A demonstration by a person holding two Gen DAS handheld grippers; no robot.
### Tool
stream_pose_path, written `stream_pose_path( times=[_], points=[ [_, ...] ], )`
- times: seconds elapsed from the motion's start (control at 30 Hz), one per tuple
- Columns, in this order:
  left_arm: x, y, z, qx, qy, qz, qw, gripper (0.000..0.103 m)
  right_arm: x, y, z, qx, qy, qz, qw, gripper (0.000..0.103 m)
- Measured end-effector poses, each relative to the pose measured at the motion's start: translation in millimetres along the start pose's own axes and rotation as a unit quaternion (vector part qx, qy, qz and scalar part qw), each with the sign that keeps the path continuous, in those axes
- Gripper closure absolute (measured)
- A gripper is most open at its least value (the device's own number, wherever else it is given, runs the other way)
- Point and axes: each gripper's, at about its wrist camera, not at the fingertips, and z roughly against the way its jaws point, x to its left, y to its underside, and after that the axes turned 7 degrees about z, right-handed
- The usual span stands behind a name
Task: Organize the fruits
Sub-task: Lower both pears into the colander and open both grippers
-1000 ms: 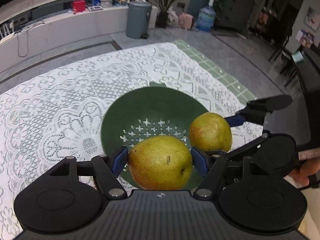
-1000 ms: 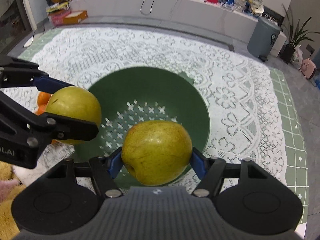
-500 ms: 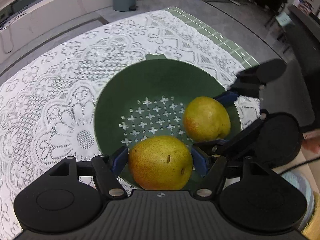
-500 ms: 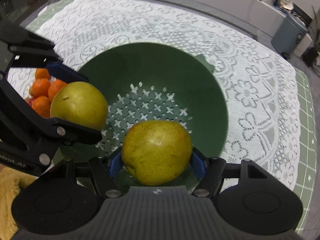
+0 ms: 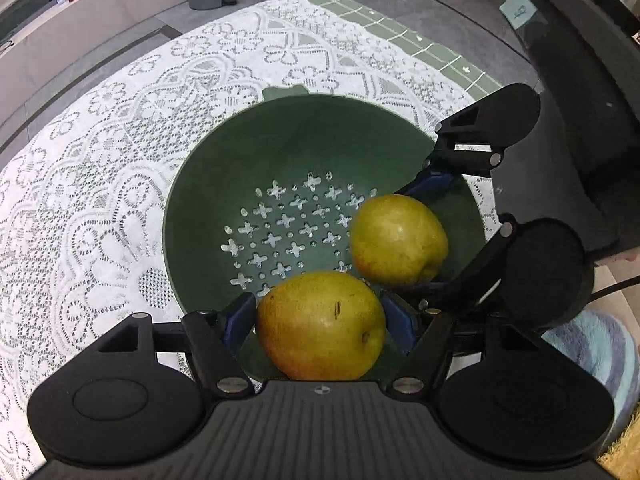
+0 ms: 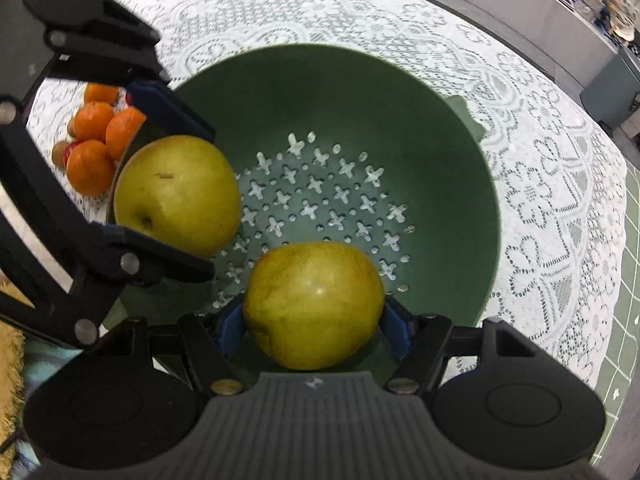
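In the left wrist view, the left gripper clamps a yellow-green pear between its blue pads, long axis lying across the jaws, over the near rim of the green colander. In the right wrist view, the right gripper grips a second pear the same way, inside the colander; the oranges lie outside on the lace cloth
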Motion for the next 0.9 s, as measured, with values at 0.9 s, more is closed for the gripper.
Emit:
stream_pose_path(
  times=[0.9],
  points=[
    [-7.5, 3.0, -1.4, 0.002, -0.051, 0.012, 0.9986, 0.022, 5.6, 8.5, 20.3, -0.013, 0.022, -0.014, 1.000, 0.027]
  ],
)
